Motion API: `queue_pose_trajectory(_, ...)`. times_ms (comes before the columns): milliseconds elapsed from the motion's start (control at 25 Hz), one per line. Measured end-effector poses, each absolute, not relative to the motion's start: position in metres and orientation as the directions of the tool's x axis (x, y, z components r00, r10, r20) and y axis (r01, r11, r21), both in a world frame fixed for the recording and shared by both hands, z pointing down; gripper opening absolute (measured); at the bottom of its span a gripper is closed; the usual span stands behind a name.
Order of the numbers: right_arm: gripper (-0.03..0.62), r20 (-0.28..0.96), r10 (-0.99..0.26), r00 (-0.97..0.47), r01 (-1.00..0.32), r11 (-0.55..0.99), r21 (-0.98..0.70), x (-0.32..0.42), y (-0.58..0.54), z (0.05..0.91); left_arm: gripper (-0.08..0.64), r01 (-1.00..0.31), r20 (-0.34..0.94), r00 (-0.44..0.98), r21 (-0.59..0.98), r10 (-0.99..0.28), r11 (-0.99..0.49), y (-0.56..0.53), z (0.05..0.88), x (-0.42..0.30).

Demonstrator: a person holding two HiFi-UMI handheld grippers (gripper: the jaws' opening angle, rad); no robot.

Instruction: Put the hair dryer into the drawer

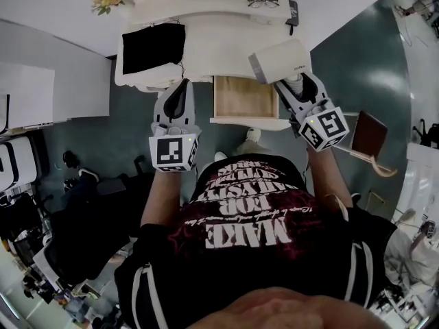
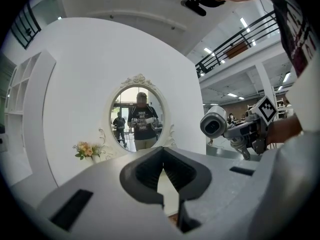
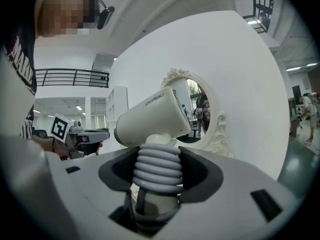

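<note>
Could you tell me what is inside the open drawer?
The drawer shows only a bare wooden bottom; the hair dryer in the right gripper covers its far right corner.

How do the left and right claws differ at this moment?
The right claw is clamped on the hair dryer's ribbed handle; the left claw is shut on nothing. In the head view the right claw sits by the open drawer's right edge, the left claw off its left. Both point toward the dressing table.

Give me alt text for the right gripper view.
The right gripper is shut on the ribbed grey handle of a white hair dryer, held upright. Behind stands a white wall with an ornate mirror; the left gripper shows at left.
</note>
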State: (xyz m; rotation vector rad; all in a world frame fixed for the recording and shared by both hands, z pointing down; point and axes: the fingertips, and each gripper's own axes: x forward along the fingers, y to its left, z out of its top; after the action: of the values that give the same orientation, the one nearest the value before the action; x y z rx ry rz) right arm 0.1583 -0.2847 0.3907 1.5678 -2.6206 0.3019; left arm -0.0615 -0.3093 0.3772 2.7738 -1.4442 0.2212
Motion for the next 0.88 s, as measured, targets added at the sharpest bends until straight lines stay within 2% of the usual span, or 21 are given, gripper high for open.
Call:
queue_pose_trajectory(240, 0.241, 0.202, -0.845, -0.495, -0.868, 0.468, -0.167, 0.154, -0.3, 0.42, 0.003, -0.827, 0.167, 0.539, -0.081, -0.825, -0.557, -0.323, 0.388, -0.061)
queue_pose_trajectory(560, 0.241, 0.233, -0.828, -0.51, -0.859, 0.476, -0.189, 0.151, -0.31, 0.446, 0.003, -0.841, 0.193, 0.473, -0.194, -0.86, -0.506, -0.343, 0.407, -0.069)
queue_pose_trajectory(880, 0.241, 0.236, -0.825, -0.514, -0.857, 0.479, -0.191, 0.164, -0.312, 0.448, 0.003, -0.872, 0.197, 0.461, -0.076, -0.865, -0.483, -0.349, 0.416, -0.062)
